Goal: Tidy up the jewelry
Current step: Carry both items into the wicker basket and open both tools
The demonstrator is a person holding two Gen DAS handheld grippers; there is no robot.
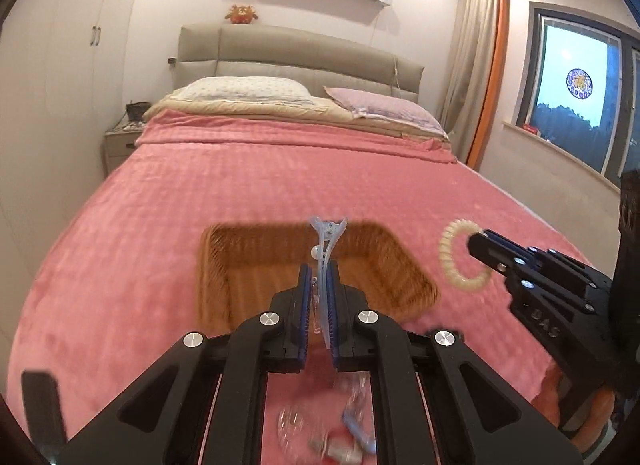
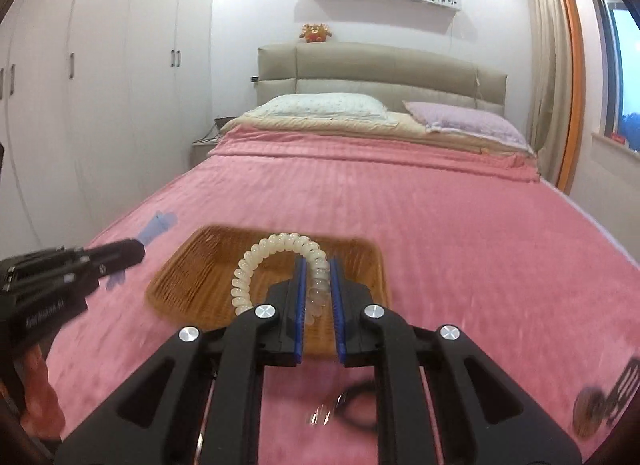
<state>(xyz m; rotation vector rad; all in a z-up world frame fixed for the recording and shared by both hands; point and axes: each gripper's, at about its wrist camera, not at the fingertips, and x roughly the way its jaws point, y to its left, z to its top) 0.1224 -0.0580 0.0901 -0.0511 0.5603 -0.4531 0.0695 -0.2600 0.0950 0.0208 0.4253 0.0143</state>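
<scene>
Blue-padded black jaws of the left gripper (image 1: 319,285) are clamped on a translucent pale-blue plastic hair clip (image 1: 325,253), held upright above the near edge of the shallow brown woven basket (image 1: 224,265). To the right of the basket, the right gripper (image 2: 319,285) pinches a cream spiral coil hair tie (image 2: 276,249), its loop arching over the basket's (image 2: 180,277) near side. The basket rests on a pink quilted bedspread (image 1: 280,185). Nearer than the basket, blurred small accessories (image 1: 340,437) lie on the bedspread; a dark loop (image 2: 356,405) lies there too.
</scene>
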